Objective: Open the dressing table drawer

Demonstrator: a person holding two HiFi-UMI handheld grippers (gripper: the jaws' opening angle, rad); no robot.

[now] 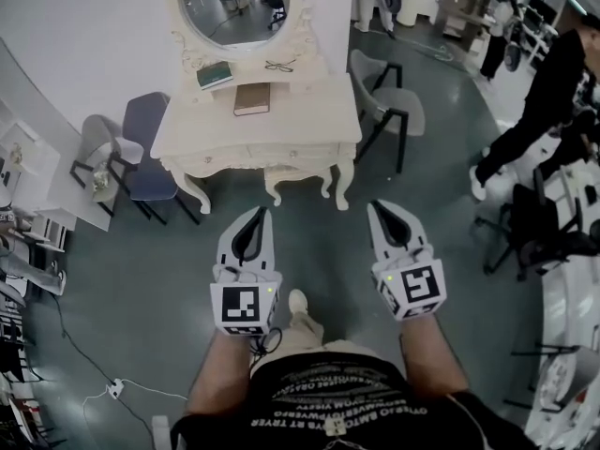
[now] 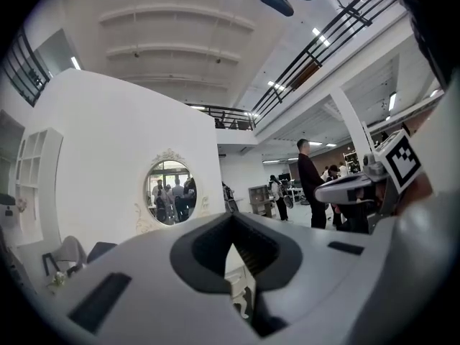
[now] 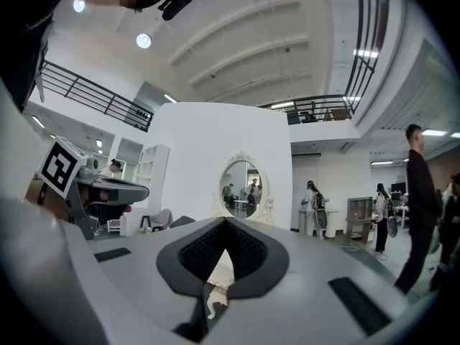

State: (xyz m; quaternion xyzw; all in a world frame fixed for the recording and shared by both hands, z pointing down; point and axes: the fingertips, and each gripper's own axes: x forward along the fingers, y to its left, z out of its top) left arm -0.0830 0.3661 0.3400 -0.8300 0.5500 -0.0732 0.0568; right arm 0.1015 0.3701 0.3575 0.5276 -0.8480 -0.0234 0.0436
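The left tongs (image 1: 261, 214) and the right tongs (image 1: 379, 206) are pressed together, empty. Both stand apart from the table (image 1: 309, 111).

The left gripper (image 2: 231, 220) fills the lower frame, jaws closed tip to tip with nothing held; through the gap below the tips shows a carved leg of the dressing table (image 2: 241, 297); the oval mirror (image 2: 169, 192) hangs at ten o'clock; the right gripper (image 2: 327, 190) sits at three o'clock; a person (image 2: 309, 185) stands at two o'clock.
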